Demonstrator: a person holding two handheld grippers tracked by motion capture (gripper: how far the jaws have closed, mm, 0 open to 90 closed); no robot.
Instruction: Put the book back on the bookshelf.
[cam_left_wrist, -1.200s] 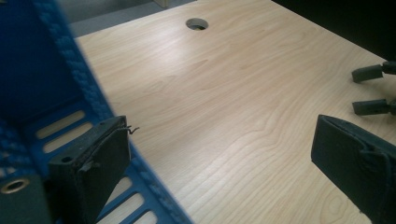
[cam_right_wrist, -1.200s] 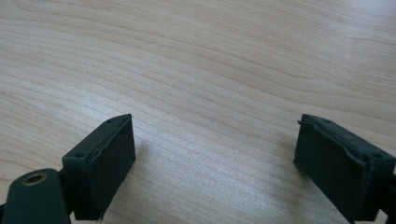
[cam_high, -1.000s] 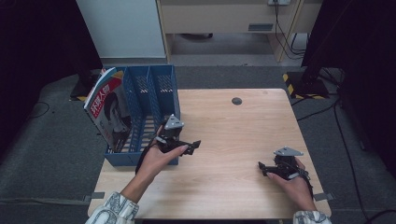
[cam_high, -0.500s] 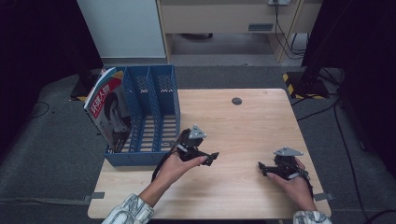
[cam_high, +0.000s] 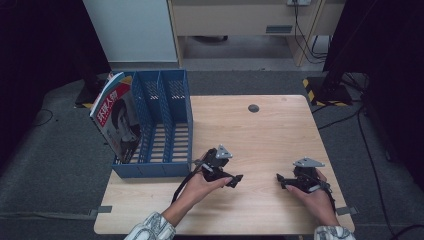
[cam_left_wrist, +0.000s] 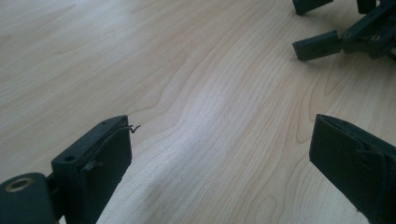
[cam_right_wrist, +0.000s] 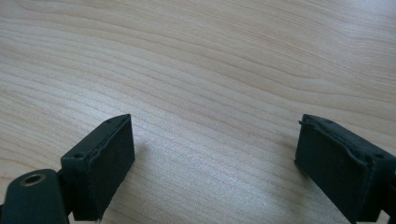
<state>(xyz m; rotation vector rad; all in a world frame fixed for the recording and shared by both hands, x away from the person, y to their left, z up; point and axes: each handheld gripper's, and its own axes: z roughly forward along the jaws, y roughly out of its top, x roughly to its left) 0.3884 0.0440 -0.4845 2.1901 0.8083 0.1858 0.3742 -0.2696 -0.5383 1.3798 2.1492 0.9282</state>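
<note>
With both pairs of fingers spread wide and nothing between them, we judge the work to be at rest or near its close rather than in mid-grasp: our left gripper (cam_high: 231, 178) lies low over bare wood toward the near edge of the surface (cam_high: 280, 135), just beside the near right corner of the blue file rack (cam_high: 165, 125), and our right gripper (cam_high: 286, 180) rests near the near right corner of the surface, its fingers pointing toward the left one. In the left gripper view the right gripper (cam_left_wrist: 348, 35) shows at the far edge. The magazine (cam_high: 116, 117) stands tilted in the rack's leftmost slot, at the left edge of the surface. If anything more is wanted there, we would need to reach the left gripper back over the rack and close on the magazine's upper edge.
</note>
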